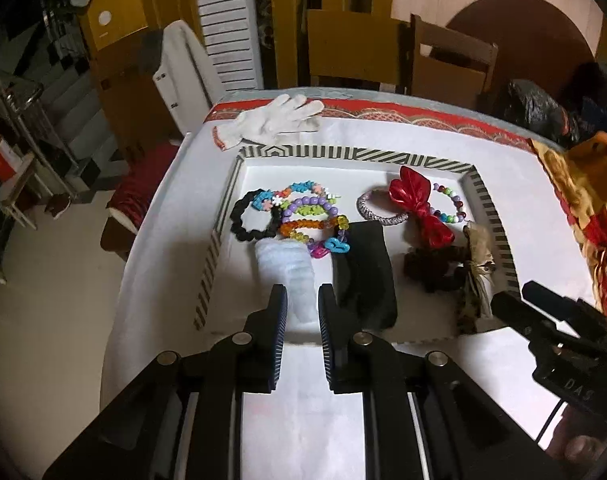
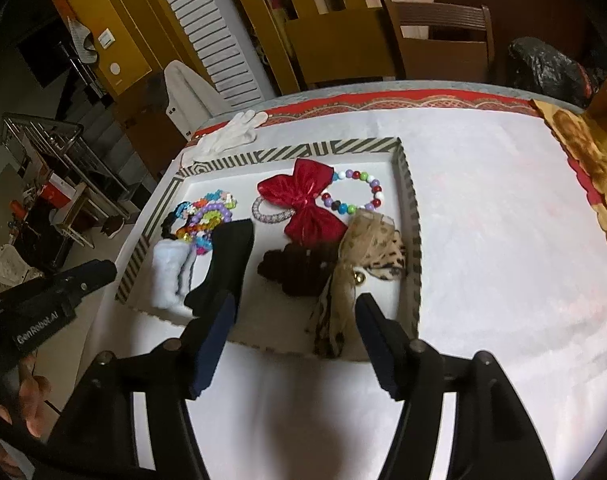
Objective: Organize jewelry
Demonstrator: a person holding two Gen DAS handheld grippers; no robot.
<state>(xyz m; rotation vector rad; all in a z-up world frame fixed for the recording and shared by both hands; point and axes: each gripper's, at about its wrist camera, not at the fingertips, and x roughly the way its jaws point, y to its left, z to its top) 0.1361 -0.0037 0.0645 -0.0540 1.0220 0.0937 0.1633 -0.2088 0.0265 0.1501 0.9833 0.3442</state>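
Hovering near the tray (image 1: 487, 200), we hold both grippers empty. Our left gripper (image 1: 302, 312) is nearly closed; the right gripper (image 2: 295, 316) gapes. Bracelets (image 1: 299, 216) lie far left, the bow (image 2: 307, 200) right.

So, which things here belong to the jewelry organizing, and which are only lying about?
Belong to the job:
- striped tray
- black bead bracelet
- purple bead bracelet
- silver bangle
- multicoloured bead bracelet
- red bow
- leopard-print bow
- dark scrunchie

Just lying about:
- white glove
- chair
- patterned cloth
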